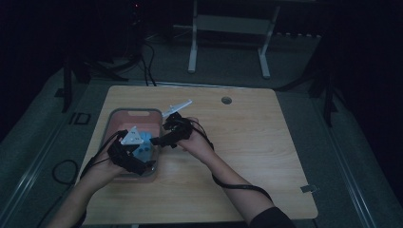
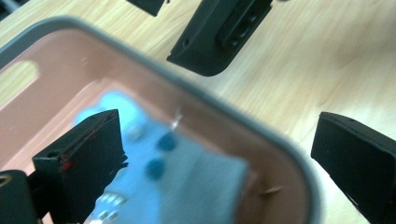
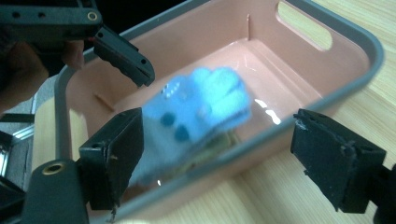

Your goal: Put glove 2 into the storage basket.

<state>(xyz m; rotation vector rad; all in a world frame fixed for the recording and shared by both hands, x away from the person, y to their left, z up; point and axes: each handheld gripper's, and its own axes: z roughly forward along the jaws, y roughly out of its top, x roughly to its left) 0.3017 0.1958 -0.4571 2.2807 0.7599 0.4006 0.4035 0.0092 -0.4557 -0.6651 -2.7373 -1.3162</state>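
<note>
While we hover both grippers, left gripper [image 1: 142, 159] and right gripper [image 1: 159, 139], with jaws wide and empty, the blue glove [image 3: 196, 112] (slightly blurred) lies inside the pink bin [image 3: 327, 88].

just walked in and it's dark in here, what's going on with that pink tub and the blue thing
A person at a wooden table holds a claw in each hand over a pink tub with a grey rim. A light blue cloth item with darker blue dots, possibly a glove or sock, lies inside the tub. The left claw and the right claw both stand open around it without pressing it, so the cloth looks released into the tub.
</note>
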